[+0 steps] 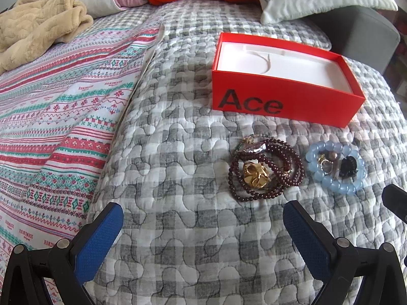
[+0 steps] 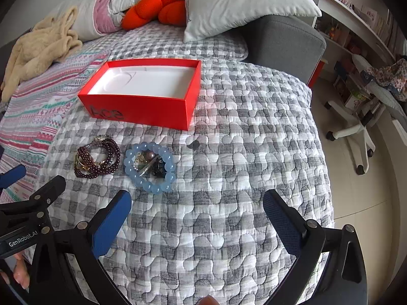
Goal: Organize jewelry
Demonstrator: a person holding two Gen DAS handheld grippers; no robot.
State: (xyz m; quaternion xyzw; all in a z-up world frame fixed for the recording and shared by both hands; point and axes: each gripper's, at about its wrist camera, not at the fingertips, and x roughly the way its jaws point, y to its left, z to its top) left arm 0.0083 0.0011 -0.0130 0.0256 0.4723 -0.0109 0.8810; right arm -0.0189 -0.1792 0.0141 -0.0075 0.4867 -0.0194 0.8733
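Jewelry lies in two small heaps on a grey checked quilt [image 2: 229, 152] at the foot of a bed. One heap is a tangle of dark red beads [image 1: 265, 169] coiled around some gold pieces [image 1: 255, 175]. Just beside it, a ring of pale blue beads [image 1: 335, 169] encloses a few small trinkets, one of them black. Neither heap is touched by anything.

Behind the heaps, near but apart, stands an open red box [image 1: 285, 99] marked "Ace". Its white liner looks bare, so I judge nothing has been sorted into it yet and the task is at its very start.

Nearer the viewer, the left tool [image 1: 203, 231] and the right tool [image 2: 197, 218] hover over the quilt, each with its blue pads spread wide and holding nothing. The right tool sits closest to the blue beads, the left closest to the dark red tangle.

Next, a tool would likely need to lower onto one heap, close on a strand, and carry it to the box. Loose small pieces inside the rings may be left behind.

Pillows, an orange cushion [image 2: 157, 7] and a beige blanket [image 2: 40, 48] lie further up the bed.
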